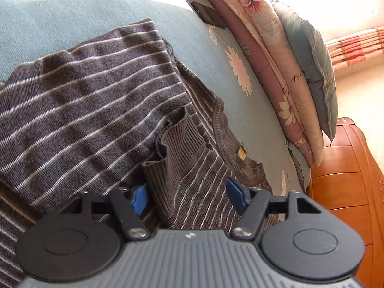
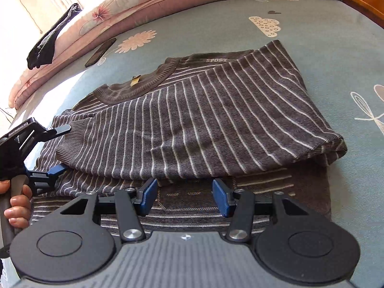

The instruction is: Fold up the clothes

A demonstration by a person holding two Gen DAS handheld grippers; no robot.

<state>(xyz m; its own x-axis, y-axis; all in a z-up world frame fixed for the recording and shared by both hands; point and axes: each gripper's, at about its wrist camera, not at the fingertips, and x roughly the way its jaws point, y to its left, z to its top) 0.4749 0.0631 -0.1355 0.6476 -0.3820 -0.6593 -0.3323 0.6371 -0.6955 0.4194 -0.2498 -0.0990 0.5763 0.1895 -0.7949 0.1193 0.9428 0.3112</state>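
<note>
Grey striped sweater [image 2: 192, 120] is lying half-folded on the bed [image 2: 312, 36], its ribbed cuff [image 1: 168, 168] sitting between the partly open left gripper [image 1: 189, 195] blue pads, while the right gripper [image 2: 184, 196] is hovering half-open and empty just short of the sleeve's near edge.

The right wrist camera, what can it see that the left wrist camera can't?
Only the right wrist view shows the word SPORT on the sweater, a dark cloth draped on the quilt, the person's hand and the left gripper from outside. Only the left wrist view shows the ribbed cuff between that gripper's blue pads, and the wooden cabinet. Both show the striped sweater, the phone, the folded quilts and the blue bedsheet.
</note>
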